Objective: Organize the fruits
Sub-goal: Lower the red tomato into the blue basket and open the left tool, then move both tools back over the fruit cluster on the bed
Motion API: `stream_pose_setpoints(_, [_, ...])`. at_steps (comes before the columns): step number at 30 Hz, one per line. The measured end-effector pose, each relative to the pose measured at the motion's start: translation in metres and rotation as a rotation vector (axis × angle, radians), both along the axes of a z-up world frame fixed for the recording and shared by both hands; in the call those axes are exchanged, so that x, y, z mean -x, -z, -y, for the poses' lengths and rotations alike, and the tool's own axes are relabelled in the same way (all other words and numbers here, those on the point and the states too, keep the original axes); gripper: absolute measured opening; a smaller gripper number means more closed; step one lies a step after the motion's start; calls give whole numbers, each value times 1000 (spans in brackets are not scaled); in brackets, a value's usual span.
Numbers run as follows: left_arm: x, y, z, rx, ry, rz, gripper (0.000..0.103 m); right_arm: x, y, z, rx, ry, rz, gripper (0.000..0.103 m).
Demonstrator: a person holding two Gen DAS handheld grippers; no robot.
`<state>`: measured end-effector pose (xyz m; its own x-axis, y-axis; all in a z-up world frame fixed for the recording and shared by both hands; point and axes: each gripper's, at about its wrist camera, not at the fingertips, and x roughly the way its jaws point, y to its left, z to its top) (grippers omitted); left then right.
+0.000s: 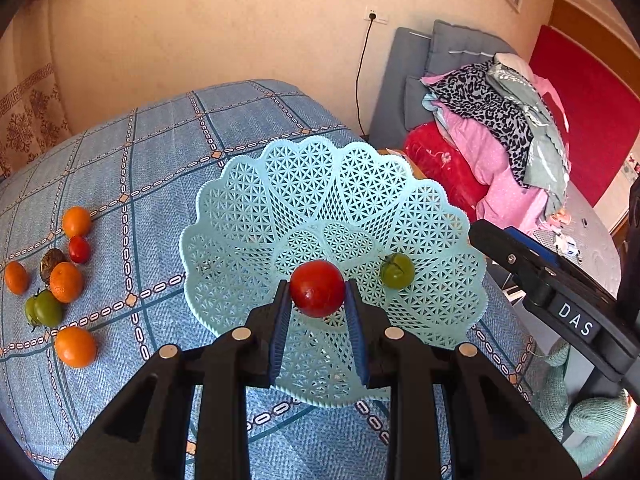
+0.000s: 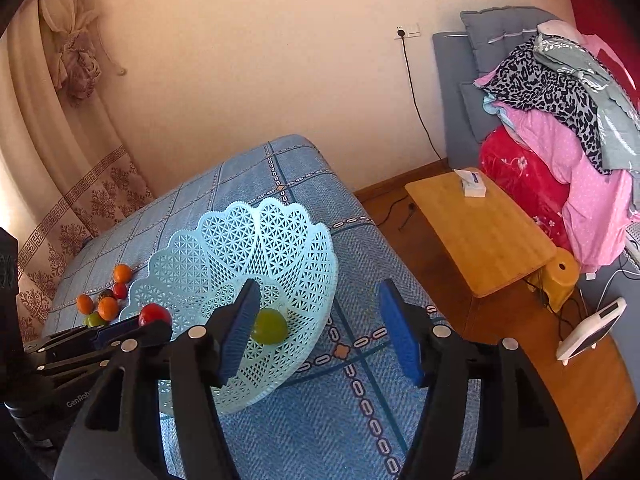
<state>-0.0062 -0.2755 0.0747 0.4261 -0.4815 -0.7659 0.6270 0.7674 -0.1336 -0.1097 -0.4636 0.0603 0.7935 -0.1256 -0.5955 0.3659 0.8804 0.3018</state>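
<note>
Our left tool [image 1: 318, 294] grips a red tomato [image 1: 317, 288] between its blue pads, held over the pale blue lattice basket [image 1: 280, 184] on the blue-checked table [image 1: 120, 152]; our right tool [image 2: 320, 328] hangs wide open and empty beside the basket, above a green tomato [image 2: 271, 326] already lying inside; oranges [image 1: 75, 347] and more fruit wait well to the left; to finish well, we judge the tomato should go low toward the basket floor, clear of the green one, before we release it gently.
</note>
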Motion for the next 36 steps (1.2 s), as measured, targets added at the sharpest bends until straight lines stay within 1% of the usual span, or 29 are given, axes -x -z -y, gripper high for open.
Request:
stream_pose_setpoints(1, [-2,1,0,-1,-3,-7,29,0,1,1,-1,3,-1,66])
stream_pose_setpoints(2, [-3,2,-1,-2,-10,-12,46,-1,1,1,-1,4,-3,66])
stream_pose_setpoints(4, [-5,1,-6,22,-31,-1,71,-1,3,1,-4,5,-7,66])
stream_pose_setpoints(7, [-5,-2,-12,26,-45,28,71,-2,4,0,-1,7,-11,66])
stream_pose_setpoints(9, [-5,-3,-16,31,-53,34,74,-3,4,-1,-4,10,-12,67])
stream_pose_setpoints(12, [-7,-6,-25,44,-72,51,84,-4,3,-4,-1,10,-11,67])
stream_pose_setpoints(13, [-7,-8,-28,43,-85,65,90,-4,2,-5,0,10,-11,67])
stream_pose_setpoints(14, [-7,-10,-31,43,-100,81,92,-5,2,-6,1,8,-10,67])
stream_pose_setpoints(17, [-7,-15,-40,42,-129,121,92,-7,-1,-12,5,0,-9,68])
stream_pose_setpoints(20, [-6,-18,-49,55,-140,144,93,-9,-3,-20,13,-10,-9,69])
stream_pose_setpoints(21, [-6,-19,-53,59,-146,150,94,-10,-4,-22,16,-12,-10,73])
stream_pose_setpoints(29, [-10,-24,-84,88,-217,160,94,-11,-12,-41,45,-26,-3,74])
stream_pose_setpoints(33, [-12,-24,-100,72,-262,183,94,-14,-14,-50,51,-38,-4,74])
stream_pose_setpoints(36, [-13,-22,-112,65,-285,180,94,-17,-15,-58,53,-48,-8,74])
